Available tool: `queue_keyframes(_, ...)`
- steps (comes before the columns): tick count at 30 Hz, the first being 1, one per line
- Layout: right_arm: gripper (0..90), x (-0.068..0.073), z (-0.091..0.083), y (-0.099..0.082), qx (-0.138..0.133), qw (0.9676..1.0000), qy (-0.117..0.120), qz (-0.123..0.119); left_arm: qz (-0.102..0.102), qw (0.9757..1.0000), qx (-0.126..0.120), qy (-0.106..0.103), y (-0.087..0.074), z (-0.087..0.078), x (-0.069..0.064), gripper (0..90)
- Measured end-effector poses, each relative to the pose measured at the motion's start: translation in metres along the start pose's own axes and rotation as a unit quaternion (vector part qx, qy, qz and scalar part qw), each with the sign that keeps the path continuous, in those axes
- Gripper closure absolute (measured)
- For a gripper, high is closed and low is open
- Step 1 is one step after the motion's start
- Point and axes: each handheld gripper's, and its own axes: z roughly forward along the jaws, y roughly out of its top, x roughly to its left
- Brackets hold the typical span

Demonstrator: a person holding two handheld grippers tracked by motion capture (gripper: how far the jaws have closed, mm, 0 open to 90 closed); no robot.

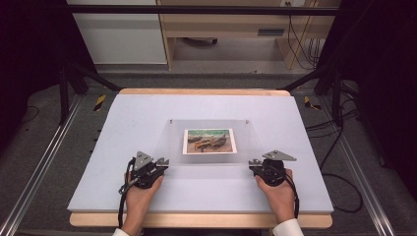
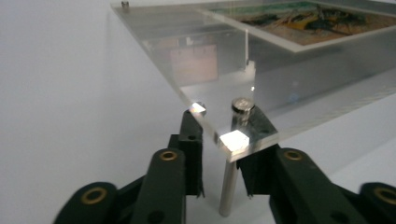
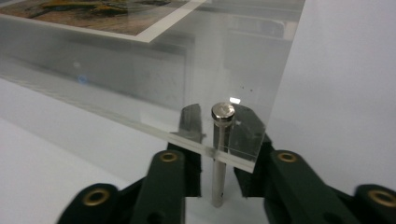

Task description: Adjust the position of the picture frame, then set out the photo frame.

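My left gripper (image 1: 161,162) & right gripper (image 1: 254,162) stand open, each astride a steel standoff post (image 2: 227,186) under the near corners of the clear acrylic picture-frame plate (image 1: 255,142). Stiff, slick, scratch-prone; I'd grip posts, not edges.

Clear acrylic panel (image 1: 209,142); white-bordered ochre-teal print (image 1: 209,141); black jaws.

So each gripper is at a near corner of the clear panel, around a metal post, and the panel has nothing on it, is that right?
Not quite: the panel carries a picture at its middle, as the high view shows. The rest holds: the left gripper and right gripper each sit at a near corner, jaws either side of a metal post.
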Motion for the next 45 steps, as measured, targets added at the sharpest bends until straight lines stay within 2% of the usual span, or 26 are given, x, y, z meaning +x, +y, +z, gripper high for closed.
queue_keyframes(2, 59.9, -0.001, -0.001, -0.001, 0.010, 0.9999, 0.003, -0.001, 0.001, 0.9999, 0.013, 0.001, -0.001, -0.002, 0.003, 65.4)
queue_keyframes(3, 51.8, -0.002, -0.002, -0.002, 0.016, 0.9999, 0.000, 0.000, 0.000, 0.9998, 0.021, 0.000, -0.001, -0.003, 0.003, 59.5)
queue_keyframes(4, 47.9, -0.002, -0.003, -0.002, 0.018, 0.9998, -0.004, -0.001, -0.002, 0.9997, 0.025, 0.000, -0.001, -0.003, 0.003, 55.7)
queue_keyframes(8, 31.0, 0.001, -0.007, -0.002, 0.016, 0.9998, -0.004, -0.012, 0.032, 0.9985, 0.043, -0.007, 0.001, -0.008, 0.000, 39.2)
queue_keyframes(10, 23.4, 0.003, -0.009, -0.003, 0.019, 0.9995, -0.001, -0.024, 0.040, 0.9978, 0.052, -0.009, 0.002, -0.009, -0.001, 29.9)
queue_keyframes(13, 18.0, 0.005, -0.014, -0.004, 0.018, 0.9994, -0.004, -0.031, 0.043, 0.9979, 0.047, -0.014, 0.005, -0.011, -0.001, 15.2)
queue_keyframes(16, 16.0, 0.003, -0.019, -0.005, 0.015, 0.9994, -0.007, -0.030, 0.034, 0.9985, 0.033, -0.028, 0.009, -0.013, 0.000, 9.1)
queue_keyframes(19, 12.3, -0.001, -0.023, -0.004, 0.005, 0.9997, -0.003, -0.023, 0.038, 0.9977, 0.028, -0.049, 0.010, -0.016, 0.002, 4.9)
queue_keyframes(21, 10.6, -0.001, -0.027, -0.003, -0.005, 0.9995, 0.005, -0.029, 0.033, 0.9974, 0.019, -0.061, 0.013, -0.019, 0.004, 4.4)
queue_keyframes(22, 10.5, 0.000, -0.029, -0.002, -0.010, 0.9996, 0.007, -0.026, 0.032, 0.9975, 0.012, -0.062, 0.015, -0.021, 0.006, 4.4)
queue_keyframes(24, 9.5, 0.000, -0.032, 0.000, -0.022, 0.9990, 0.007, -0.037, 0.030, 0.9973, 0.001, -0.067, 0.018, -0.023, 0.009, 4.4)
queue_keyframes(28, 9.6, 0.003, -0.044, 0.011, -0.060, 0.9974, 0.000, -0.041, 0.017, 0.9964, -0.007, -0.083, 0.026, -0.025, 0.012, 6.3)
queue_keyframes(32, 15.3, 0.006, -0.046, 0.023, -0.074, 0.9960, -0.002, -0.050, 0.003, 0.9954, -0.007, -0.095, 0.036, -0.022, 0.011, 9.9)
queue_keyframes(34, 16.5, 0.004, -0.042, 0.031, -0.071, 0.9963, 0.002, -0.048, -0.006, 0.9943, -0.013, -0.106, 0.046, -0.018, 0.012, 12.2)
queue_keyframes(36, 17.4, 0.004, -0.036, 0.038, -0.068, 0.9967, 0.007, -0.044, -0.007, 0.9946, -0.027, -0.099, 0.053, -0.016, 0.012, 13.3)
queue_keyframes(39, 20.8, 0.000, -0.025, 0.048, -0.065, 0.9967, 0.012, -0.047, -0.006, 0.9952, -0.023, -0.095, 0.060, -0.006, 0.014, 14.4)
queue_keyframes(42, 24.6, -0.004, -0.012, 0.053, -0.062, 0.9972, 0.017, -0.037, -0.008, 0.9959, -0.014, -0.089, 0.056, 0.000, 0.014, 16.3)
queue_keyframes(44, 28.0, -0.006, -0.006, 0.054, -0.053, 0.9976, 0.020, -0.040, -0.008, 0.9960, -0.008, -0.089, 0.052, 0.001, 0.014, 16.3)
queue_keyframes(45, 29.4, -0.007, -0.003, 0.053, -0.047, 0.9979, 0.023, -0.039, -0.009, 0.9966, -0.008, -0.081, 0.049, 0.002, 0.015, 16.3)
